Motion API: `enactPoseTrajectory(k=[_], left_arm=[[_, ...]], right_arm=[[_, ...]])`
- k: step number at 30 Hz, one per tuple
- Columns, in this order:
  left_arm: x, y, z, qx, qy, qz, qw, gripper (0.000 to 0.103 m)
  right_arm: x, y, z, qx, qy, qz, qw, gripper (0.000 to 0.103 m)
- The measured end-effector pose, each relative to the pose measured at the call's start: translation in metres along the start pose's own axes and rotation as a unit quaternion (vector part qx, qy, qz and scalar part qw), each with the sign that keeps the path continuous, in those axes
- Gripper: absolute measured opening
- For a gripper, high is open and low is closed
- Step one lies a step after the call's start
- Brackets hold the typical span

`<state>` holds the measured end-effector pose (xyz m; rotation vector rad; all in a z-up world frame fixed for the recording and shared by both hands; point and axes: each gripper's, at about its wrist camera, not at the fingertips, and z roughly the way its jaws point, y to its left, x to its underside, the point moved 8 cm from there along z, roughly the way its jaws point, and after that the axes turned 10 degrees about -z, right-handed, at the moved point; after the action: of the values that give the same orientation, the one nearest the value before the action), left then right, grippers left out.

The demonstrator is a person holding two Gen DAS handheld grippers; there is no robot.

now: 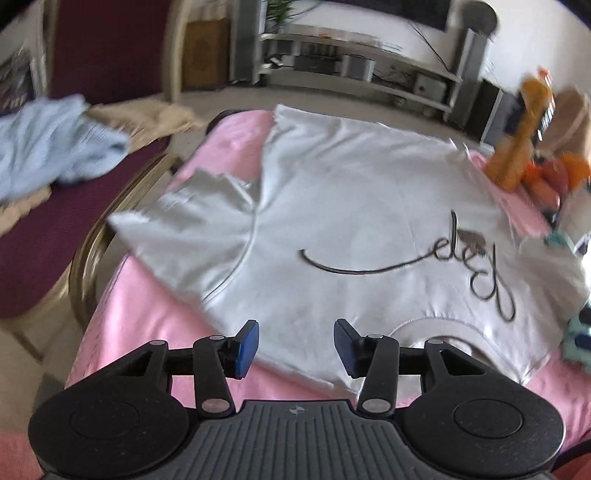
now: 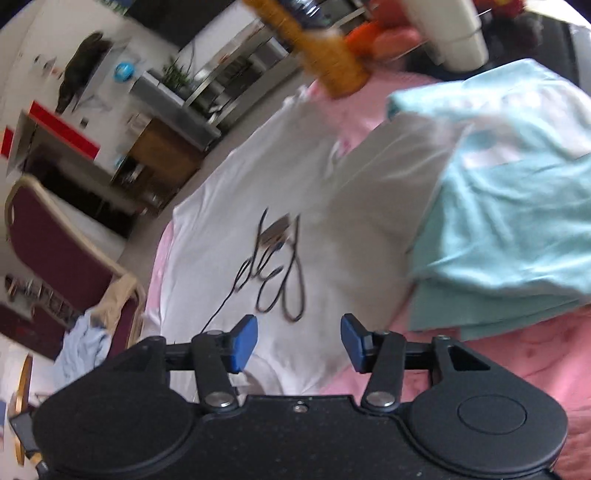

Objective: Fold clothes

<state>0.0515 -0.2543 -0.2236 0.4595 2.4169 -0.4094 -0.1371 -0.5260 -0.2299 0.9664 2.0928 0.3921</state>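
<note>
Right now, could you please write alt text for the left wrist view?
A white T-shirt with black script lettering lies flat on a pink sheet, with the left gripper open and empty above its collar end. A light blue garment sits on a maroon chair at left.

To your left you have a maroon chair (image 1: pixel 44 236) with a gilt frame, and behind it a second maroon chair back (image 1: pixel 107 48) stands upright near a small brown cabinet (image 1: pixel 205 55). Across the floor you see a long grey media shelf (image 1: pixel 354 62) against the white wall, with a green plant (image 1: pixel 279 11) above its left end and a dark screen (image 1: pixel 413 9) above it. On the far right of the pink sheet (image 1: pixel 147 325) an orange plush toy (image 1: pixel 517 155) sits at the bed's edge, blurred, and in the right wrist view you also have a red-topped stand (image 2: pixel 62 133) beyond the chair.
</note>
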Motion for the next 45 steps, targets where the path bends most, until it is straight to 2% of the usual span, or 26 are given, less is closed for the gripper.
enactPoseTrajectory(k=[3,5,8,10,14,20,23,24,27,31,34,37,41,45], left_arm=[[0.004,-0.010,0.017,-0.009,0.009,0.022,0.9997,0.046],[0.005,-0.014,0.026,-0.009,0.012,0.030,0.9994,0.046],[0.009,-0.019,0.038,0.001,0.027,0.037,0.9989,0.046],[0.012,-0.022,0.045,0.005,0.038,0.043,0.9983,0.047],[0.020,-0.026,0.041,0.009,0.041,0.073,0.9965,0.048],[0.033,-0.010,0.024,-0.013,0.073,0.073,0.9946,0.048],[0.032,-0.004,0.014,-0.018,0.065,0.061,0.9959,0.044],[0.028,-0.004,0.009,-0.007,0.053,0.052,0.9972,0.045],[0.011,-0.009,-0.009,0.025,0.006,0.031,0.9992,0.045],[-0.007,-0.020,-0.020,0.056,-0.028,0.015,0.9979,0.045],[-0.016,-0.032,-0.017,0.074,-0.024,0.011,0.9969,0.046],[-0.021,-0.041,-0.010,0.081,-0.017,0.011,0.9965,0.046],[-0.020,-0.047,0.004,0.072,-0.010,0.021,0.9971,0.047],[-0.010,-0.039,0.021,0.058,0.016,0.013,0.9981,0.047]], right_arm=[[0.005,0.004,0.022,0.004,0.010,-0.007,1.000,0.045],[0.007,0.006,0.034,-0.005,0.021,-0.009,1.000,0.034],[0.011,0.013,0.047,-0.014,0.030,-0.021,0.999,0.034],[0.016,0.016,0.054,-0.003,0.035,-0.037,0.999,0.034],[0.027,0.016,0.061,-0.006,0.057,-0.043,0.997,0.033],[0.043,0.006,0.039,-0.010,0.099,-0.013,0.995,0.032],[0.046,-0.002,0.022,0.020,0.100,-0.008,0.995,0.037],[0.042,-0.004,0.015,0.023,0.086,-0.008,0.996,0.037],[0.020,-0.007,-0.011,-0.008,0.031,0.026,0.999,0.039],[-0.024,-0.014,-0.057,0.001,-0.071,0.034,0.997,0.041],[-0.053,-0.034,-0.077,0.037,-0.121,0.048,0.991,0.041],[-0.069,-0.067,-0.078,0.064,-0.136,0.091,0.984,0.039],[-0.070,-0.108,-0.065,0.088,-0.134,0.157,0.975,0.034],[-0.068,-0.134,-0.052,0.100,-0.123,0.203,0.966,0.029]])
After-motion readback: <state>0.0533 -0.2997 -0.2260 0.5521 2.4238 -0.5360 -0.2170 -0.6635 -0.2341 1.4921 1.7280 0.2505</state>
